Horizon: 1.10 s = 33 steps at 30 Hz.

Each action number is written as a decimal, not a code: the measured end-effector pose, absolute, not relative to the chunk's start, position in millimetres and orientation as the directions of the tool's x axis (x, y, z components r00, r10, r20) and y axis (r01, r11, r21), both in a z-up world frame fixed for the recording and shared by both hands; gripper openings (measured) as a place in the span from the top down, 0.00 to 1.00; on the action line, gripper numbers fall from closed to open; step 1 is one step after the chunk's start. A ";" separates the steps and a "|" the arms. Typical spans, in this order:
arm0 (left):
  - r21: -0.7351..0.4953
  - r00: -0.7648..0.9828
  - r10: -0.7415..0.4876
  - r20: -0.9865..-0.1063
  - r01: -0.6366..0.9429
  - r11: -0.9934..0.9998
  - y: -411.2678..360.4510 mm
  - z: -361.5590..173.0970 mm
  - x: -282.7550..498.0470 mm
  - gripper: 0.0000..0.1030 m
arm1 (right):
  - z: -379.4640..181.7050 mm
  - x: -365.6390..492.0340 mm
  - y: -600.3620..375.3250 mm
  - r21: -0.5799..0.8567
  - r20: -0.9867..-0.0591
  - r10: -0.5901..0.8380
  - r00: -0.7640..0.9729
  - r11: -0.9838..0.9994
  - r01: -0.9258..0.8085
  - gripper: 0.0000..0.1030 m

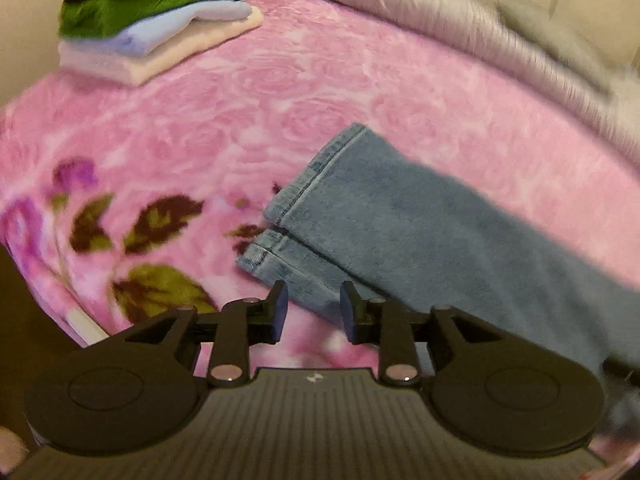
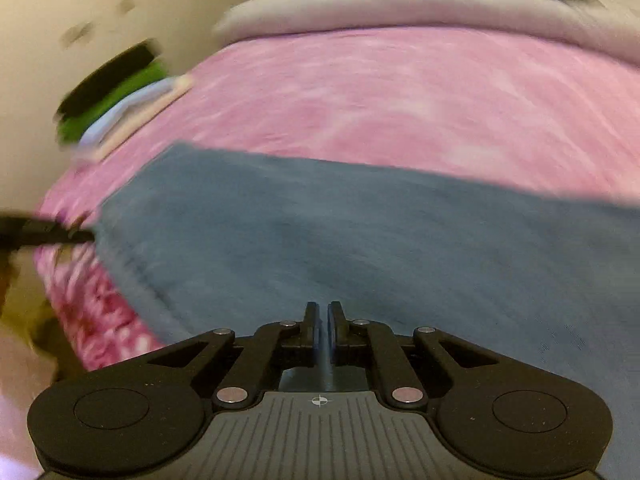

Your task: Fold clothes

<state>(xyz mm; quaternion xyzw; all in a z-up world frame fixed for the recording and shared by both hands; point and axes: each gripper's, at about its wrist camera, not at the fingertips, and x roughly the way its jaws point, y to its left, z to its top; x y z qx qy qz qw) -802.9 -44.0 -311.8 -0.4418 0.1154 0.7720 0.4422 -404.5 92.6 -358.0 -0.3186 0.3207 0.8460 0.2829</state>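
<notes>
Jeans (image 1: 420, 232): blue denim, 2 leg hems at frame centre, lying across a pink floral blanket (image 1: 200, 128) on the bed.
Left claw (image 1: 313, 312): released, fingers spread just above the lower hem.
Right claw (image 2: 323, 320): clenched on a fold of the jeans, lower centre.
Folded stack (image 1: 160, 20): upper left, black, green, blue, cream.
Grey duvet (image 1: 460, 24): upper right.

Under my claws lies a plush pink blanket (image 1: 320, 92) patterned with tone-on-tone roses, plus purple blooms and olive-and-maroon leaves toward one edge. Across it runs a pair of faded blue denim jeans (image 1: 420, 232) with darker blue stitching at the hems. The folded stack of clothes (image 1: 156, 20) shows black on top, then bright green, pale blue and cream. A pale grey quilted comforter (image 1: 460, 28) borders the pink.
</notes>
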 end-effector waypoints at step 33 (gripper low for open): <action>-0.566 -0.143 0.755 -0.640 -0.576 -0.589 -58.8 -353.8 -847.3 1.00 | -346.5 -360.8 65.2 0.363 -0.729 0.307 -0.612 -0.584 -0.726 0.93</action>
